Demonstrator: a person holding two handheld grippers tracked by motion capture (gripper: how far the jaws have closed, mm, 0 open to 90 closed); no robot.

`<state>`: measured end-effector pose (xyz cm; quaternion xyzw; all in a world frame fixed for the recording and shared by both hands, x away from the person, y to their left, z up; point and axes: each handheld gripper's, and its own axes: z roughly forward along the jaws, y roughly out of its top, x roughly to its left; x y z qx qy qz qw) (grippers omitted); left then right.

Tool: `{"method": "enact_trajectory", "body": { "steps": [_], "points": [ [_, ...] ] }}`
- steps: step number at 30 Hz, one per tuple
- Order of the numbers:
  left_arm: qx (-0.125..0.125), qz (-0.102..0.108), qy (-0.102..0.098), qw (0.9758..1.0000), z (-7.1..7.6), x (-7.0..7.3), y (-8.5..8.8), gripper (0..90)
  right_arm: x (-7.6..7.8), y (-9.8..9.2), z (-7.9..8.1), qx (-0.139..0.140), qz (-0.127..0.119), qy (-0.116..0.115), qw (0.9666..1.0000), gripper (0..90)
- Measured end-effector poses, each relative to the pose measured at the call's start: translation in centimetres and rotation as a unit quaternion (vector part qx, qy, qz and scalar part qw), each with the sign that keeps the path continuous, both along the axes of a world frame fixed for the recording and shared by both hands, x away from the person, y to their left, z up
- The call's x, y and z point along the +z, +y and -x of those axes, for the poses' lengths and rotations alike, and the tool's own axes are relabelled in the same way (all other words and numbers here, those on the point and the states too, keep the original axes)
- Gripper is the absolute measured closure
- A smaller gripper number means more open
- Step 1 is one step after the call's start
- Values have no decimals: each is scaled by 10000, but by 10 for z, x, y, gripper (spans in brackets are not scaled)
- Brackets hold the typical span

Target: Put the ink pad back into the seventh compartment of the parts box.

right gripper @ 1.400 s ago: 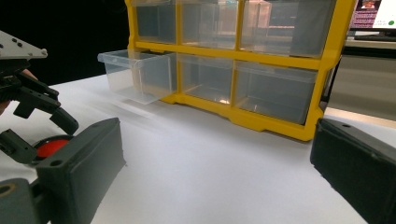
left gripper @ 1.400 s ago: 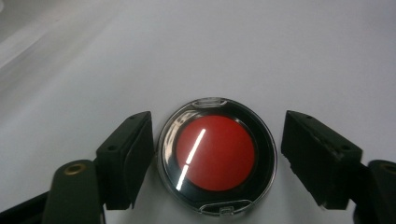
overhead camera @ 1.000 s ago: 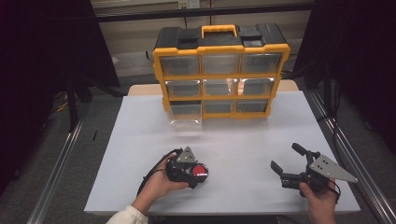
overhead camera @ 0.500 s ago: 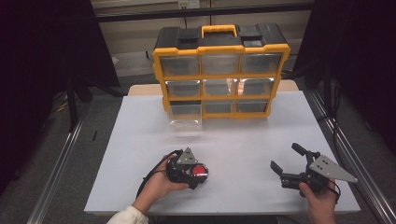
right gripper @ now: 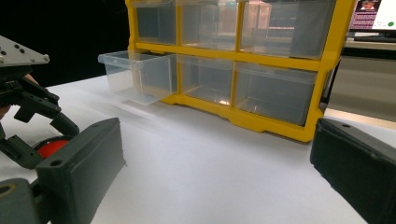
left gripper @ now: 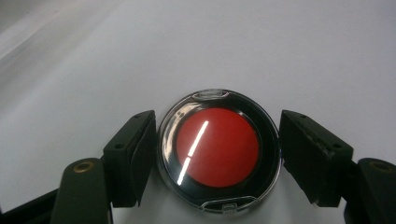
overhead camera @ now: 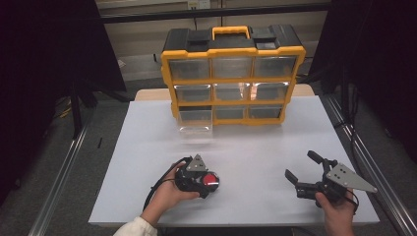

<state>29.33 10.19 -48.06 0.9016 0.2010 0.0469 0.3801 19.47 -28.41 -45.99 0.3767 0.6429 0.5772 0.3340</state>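
Note:
A round case with a red centre and a clear lid [left gripper: 217, 147] lies flat on the white table [overhead camera: 255, 142], near its front edge left of the middle [overhead camera: 211, 181]. My left gripper [left gripper: 218, 151] has one black pad against each side of the case and is shut on it. The person's left hand holds that gripper low on the table [overhead camera: 206, 183]. At the front right my right gripper [overhead camera: 299, 164] stands open with nothing between its jaws [right gripper: 217, 154]. In the right gripper view, the left gripper [right gripper: 32, 116] and a bit of the red case [right gripper: 49, 147] sit at the left.
A yellow and black organiser [overhead camera: 231, 78] with clear drawers stands at the back of the table. Its bottom-left drawer [overhead camera: 195, 120] is pulled out and looks empty [right gripper: 137, 74]. Metal rails run along both sides of the table.

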Motion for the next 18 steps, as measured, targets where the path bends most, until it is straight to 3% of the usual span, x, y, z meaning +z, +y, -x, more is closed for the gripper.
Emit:
{"method": "enact_trajectory", "body": {
  "steps": [1, 2, 7, 9, 18],
  "points": [
    [38, 78, 2, 10000, 0, -1, -1, 294, 0, 0, 0, 14, 8, 2, 10000, 23],
    [-9, -2, 3, 10000, -1, 0, 1, 294, 0, 0, 0, 15, 4, 5, 10000, 23],
    [136, -6, 49, 9999, -4, 6, 5, 294, 0, 0, 0, -4, -20, 2, 10000, 23],
    [221, 118, 55, 9997, -5, 8, 6, 294, 0, 0, 0, 1, -23, 5, 10000, 23],
    [356, 238, 79, 9990, -11, 20, 10, 294, 0, 0, 0, 8, 8, 12, 10000, 23]
  ]
}}
